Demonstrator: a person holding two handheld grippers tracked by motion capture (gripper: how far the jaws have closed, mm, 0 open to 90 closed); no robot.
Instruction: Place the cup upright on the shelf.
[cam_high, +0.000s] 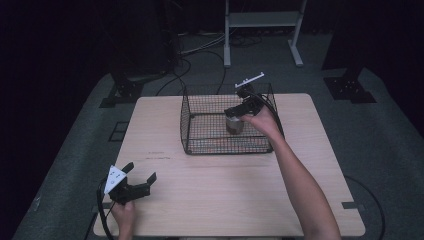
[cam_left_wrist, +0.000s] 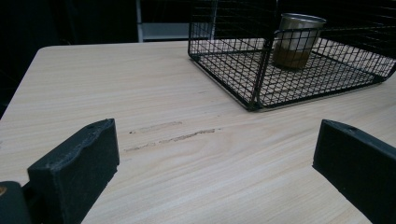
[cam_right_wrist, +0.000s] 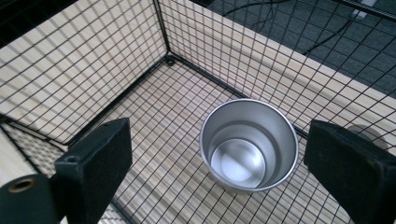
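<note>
wire basket (cam_high: 200, 131) walls ring cup (cam_right_wrist: 249, 144) (top open)

Cup (cam_right_wrist: 249, 144): brushed metal, satin sheen outside, brighter polished floor inside, thin smooth rim. Basket (cam_right_wrist: 140, 60): thin wire mesh, black coated, slightly glossy, smooth joints. Table (cam_left_wrist: 140, 93): pale wood-grain top, matt, smooth, a few dark scuff marks near middle. Right gripper (cam_right_wrist: 224, 163) jaws: black, matt, faintly grainy pads, like rubber or foam. Left gripper (cam_left_wrist: 215, 158) jaws: same black matt pads, rough edges. Floor (cam_high: 390, 140): grey carpet, dull, fibrous.
</note>
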